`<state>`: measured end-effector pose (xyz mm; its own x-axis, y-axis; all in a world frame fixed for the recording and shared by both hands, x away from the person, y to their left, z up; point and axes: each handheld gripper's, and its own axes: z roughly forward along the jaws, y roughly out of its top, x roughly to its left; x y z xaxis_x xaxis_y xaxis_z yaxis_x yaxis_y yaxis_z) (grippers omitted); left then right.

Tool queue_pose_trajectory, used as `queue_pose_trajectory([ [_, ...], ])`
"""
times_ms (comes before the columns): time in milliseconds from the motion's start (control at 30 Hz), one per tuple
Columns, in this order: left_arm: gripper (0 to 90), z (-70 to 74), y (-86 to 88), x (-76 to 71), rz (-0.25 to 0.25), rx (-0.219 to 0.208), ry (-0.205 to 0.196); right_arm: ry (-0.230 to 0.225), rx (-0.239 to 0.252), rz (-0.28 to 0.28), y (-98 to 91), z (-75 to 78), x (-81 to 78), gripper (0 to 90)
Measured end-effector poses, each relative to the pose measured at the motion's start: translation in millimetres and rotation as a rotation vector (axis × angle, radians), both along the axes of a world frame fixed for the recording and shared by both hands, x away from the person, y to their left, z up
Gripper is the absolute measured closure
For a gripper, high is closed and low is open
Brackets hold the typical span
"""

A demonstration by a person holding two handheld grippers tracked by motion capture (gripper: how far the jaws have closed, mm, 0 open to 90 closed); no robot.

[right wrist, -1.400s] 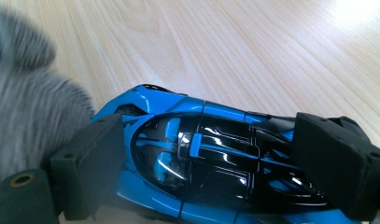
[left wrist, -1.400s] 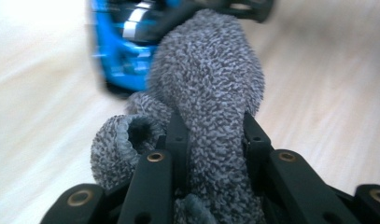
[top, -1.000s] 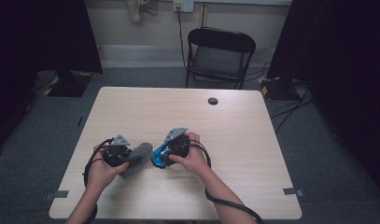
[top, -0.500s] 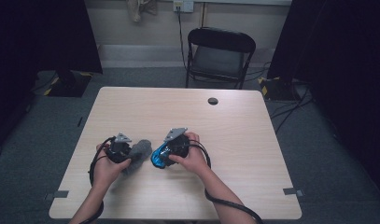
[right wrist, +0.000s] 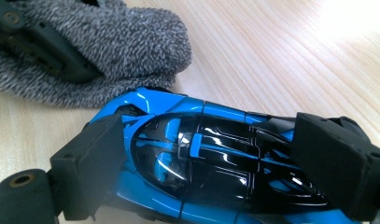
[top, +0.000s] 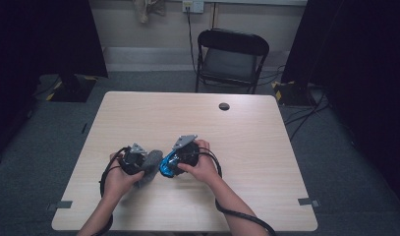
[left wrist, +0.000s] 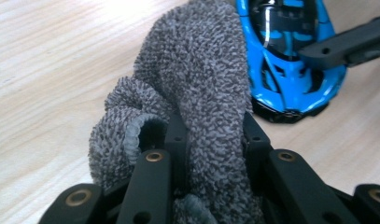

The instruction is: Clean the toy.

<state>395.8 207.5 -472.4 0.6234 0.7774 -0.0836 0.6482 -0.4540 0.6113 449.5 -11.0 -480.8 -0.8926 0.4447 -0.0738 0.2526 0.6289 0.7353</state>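
Observation:
A grey terry cloth (left wrist: 201, 84) is pinched between the black jaws of my left gripper (left wrist: 213, 126), which is shut on it. In the high view this cloth (top: 152, 166) lies bunched on the table, left of centre near the front, with the left gripper (top: 144, 164) over it. A shiny blue and black toy car (right wrist: 178, 107) sits lengthwise between the pads of my right gripper (right wrist: 211, 158), which is shut on it. From above, the car (top: 167, 167) rests on the wood just right of the cloth, almost touching it, held by the right gripper (top: 172, 163).
The light wooden table (top: 256, 142) has a small dark round hole or cap (top: 224, 106) near its far edge. A black folding chair (top: 231, 59) stands behind the table. Cables trail from both grippers toward the front edge.

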Motion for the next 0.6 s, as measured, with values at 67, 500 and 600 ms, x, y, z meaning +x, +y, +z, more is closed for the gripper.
queue_pose_trajectory([
  [67, 71.0, 0.1, -2.2, -1.3, -0.007, 0.001, 0.004, 0.0, 0.0, 0.0, 0.0, 0.0, 0.0, 9.6],
  [500, 71.1, 2.3, -13.4, -12.4, -0.071, -0.018, 0.04, -0.005, 0.001, -0.003, 0.6, -0.5, -1.4, 9.7],
  [600, 71.2, 3.4, -16.5, -15.9, -0.082, -0.017, 0.052, -0.006, 0.001, -0.007, 1.2, -0.5, -1.6, 9.7],
])
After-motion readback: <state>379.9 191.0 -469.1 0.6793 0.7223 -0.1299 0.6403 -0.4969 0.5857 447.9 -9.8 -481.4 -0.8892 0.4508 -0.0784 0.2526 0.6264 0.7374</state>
